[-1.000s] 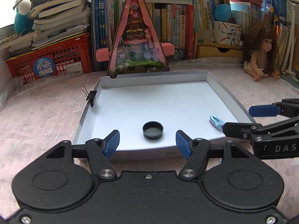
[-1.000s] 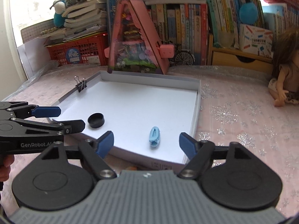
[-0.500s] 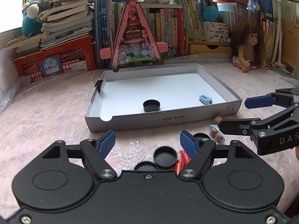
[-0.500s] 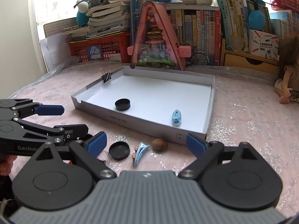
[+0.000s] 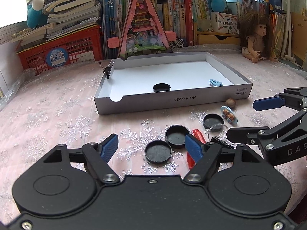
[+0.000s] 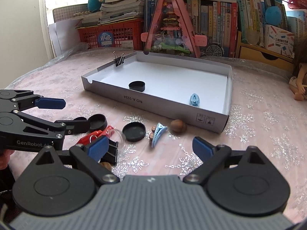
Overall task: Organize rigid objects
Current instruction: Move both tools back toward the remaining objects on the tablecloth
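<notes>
Loose rigid objects sit right under your grippers on the pink snowflake cloth (image 5: 57, 103). Your left gripper (image 5: 151, 148) hangs spread wide with nothing between its pads, just over one black cap (image 5: 158, 151); a second black cap (image 5: 177, 136) touches it behind, and a red piece (image 5: 197, 134) pokes out beside your right-hand pad. Your right gripper (image 6: 151, 148) is spread wide too and empty — a black binder clip (image 6: 111, 152) and a clear ring (image 6: 118, 137) lie by its left pad. A little farther out you have a third black cap (image 6: 134, 131), then a blue hair clip with brown bears (image 6: 158, 133), then a brown nut (image 6: 178, 126) just beside the tray's near wall.

Beyond them, the white tray (image 5: 153, 103) marked NO.A-2224 holds two things, well apart: a black cap (image 5: 161, 87) near the front wall and a plain blue hair clip (image 5: 215, 82) toward its right side. A binder clip (image 5: 107, 71) grips the tray's left rim.

Behind the tray stands a pink triangular toy house (image 5: 143, 28), with a red basket (image 5: 57, 51) of books to its left and a doll (image 5: 256, 38) seated far right.
</notes>
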A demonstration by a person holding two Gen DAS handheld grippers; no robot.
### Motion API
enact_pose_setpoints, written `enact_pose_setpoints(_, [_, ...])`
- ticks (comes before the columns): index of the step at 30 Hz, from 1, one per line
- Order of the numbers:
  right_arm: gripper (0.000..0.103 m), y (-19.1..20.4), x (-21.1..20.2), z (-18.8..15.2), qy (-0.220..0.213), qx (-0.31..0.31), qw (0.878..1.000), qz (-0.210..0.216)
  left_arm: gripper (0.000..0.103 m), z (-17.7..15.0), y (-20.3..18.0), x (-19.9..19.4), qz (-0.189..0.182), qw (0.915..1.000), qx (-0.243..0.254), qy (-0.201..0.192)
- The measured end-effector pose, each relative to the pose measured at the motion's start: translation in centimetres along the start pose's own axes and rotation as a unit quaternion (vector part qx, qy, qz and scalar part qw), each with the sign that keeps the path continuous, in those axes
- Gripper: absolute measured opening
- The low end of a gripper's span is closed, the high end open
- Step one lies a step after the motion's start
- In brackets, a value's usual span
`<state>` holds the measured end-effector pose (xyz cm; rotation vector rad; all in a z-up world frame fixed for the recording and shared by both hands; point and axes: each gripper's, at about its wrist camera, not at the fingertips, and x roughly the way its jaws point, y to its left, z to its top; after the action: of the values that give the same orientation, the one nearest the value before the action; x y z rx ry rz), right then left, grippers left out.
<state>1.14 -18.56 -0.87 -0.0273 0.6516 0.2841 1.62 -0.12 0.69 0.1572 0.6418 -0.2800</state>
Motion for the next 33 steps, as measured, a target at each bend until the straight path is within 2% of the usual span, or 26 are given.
enact_pose_setpoints(4, [0.098, 0.0, 0.3, -0.1, 0.0, 0.0, 1.0, -0.007, 0.073, -0.4, 0.2, -0.1, -0.001, 1.0, -0.001, 0.003])
enact_pose_setpoints(7, [0.098, -0.1, 0.2, 0.0, -0.01, -0.002, 1.0, -0.017, 0.066, -0.7, 0.6, -0.3, -0.008, 0.9999, -0.006, 0.008])
enact_pose_setpoints(9, [0.098, -0.2, 0.3, 0.1, -0.014, -0.001, 1.0, -0.023, 0.056, -0.8, 0.9, -0.4, -0.013, 0.9998, -0.009, 0.01])
enact_pose_setpoints(11, [0.098, -0.5, 0.4, 0.2, -0.015, 0.001, 0.999, -0.031, 0.05, -1.0, 1.2, -0.6, -0.018, 0.9997, -0.013, 0.012])
enact_pose_setpoints(15, [0.097, -0.6, 0.8, 0.2, -0.012, 0.001, 0.999, -0.039, 0.046, -1.3, 1.4, -1.0, -0.019, 0.9997, -0.007, 0.011])
enact_pose_setpoints(22, [0.095, -0.5, 1.6, 0.3, -0.004, -0.002, 0.999, -0.051, 0.046, -1.8, 1.5, -1.4, -0.017, 0.9998, -0.003, 0.012])
enact_pose_setpoints(26, [0.095, -0.7, 2.5, 0.0, 0.015, 0.005, 0.998, -0.059, 0.048, -2.1, 1.6, -1.0, -0.012, 0.9998, -0.007, 0.017])
enact_pose_setpoints(33, [0.103, -0.7, 3.1, -0.5, 0.012, 0.002, 0.999, -0.052, 0.048, -2.1, 1.0, -0.3, -0.006, 1.0, 0.002, 0.007])
